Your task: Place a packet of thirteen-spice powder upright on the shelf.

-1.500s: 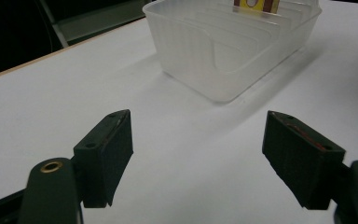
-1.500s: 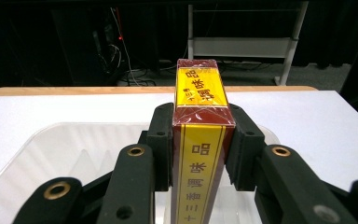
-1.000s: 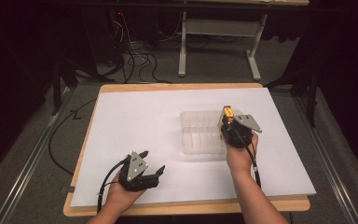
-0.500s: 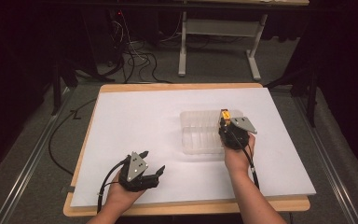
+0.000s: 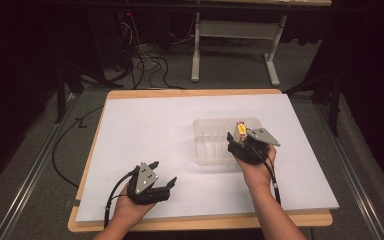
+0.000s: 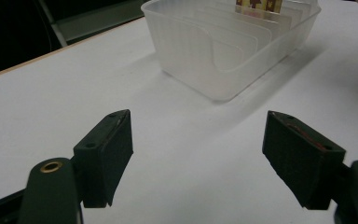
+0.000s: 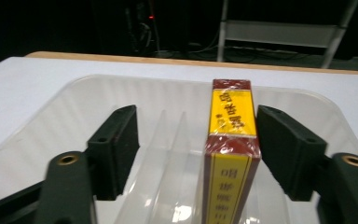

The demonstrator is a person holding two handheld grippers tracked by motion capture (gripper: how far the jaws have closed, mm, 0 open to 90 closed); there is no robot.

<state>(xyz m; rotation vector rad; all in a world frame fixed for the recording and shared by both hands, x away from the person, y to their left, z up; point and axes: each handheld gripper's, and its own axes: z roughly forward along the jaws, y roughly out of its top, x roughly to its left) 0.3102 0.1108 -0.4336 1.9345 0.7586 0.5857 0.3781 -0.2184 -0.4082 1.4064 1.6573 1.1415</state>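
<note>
Standing box (image 7: 230,140) between parted fingers (image 7: 114,149)

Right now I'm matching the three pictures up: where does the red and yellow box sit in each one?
High view: the red and yellow box stands at the clear tray's right end, at the right hand-held gripper.
Left gripper view: a sliver at the top edge, inside the tray's far end.
Right gripper view: centre-right, between open jaws.
Shared landmark: the tray's dividers.

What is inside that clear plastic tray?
A red-and-yellow box stands on edge between thin clear dividers in the tray. Its bottom end is out of sight.
</note>
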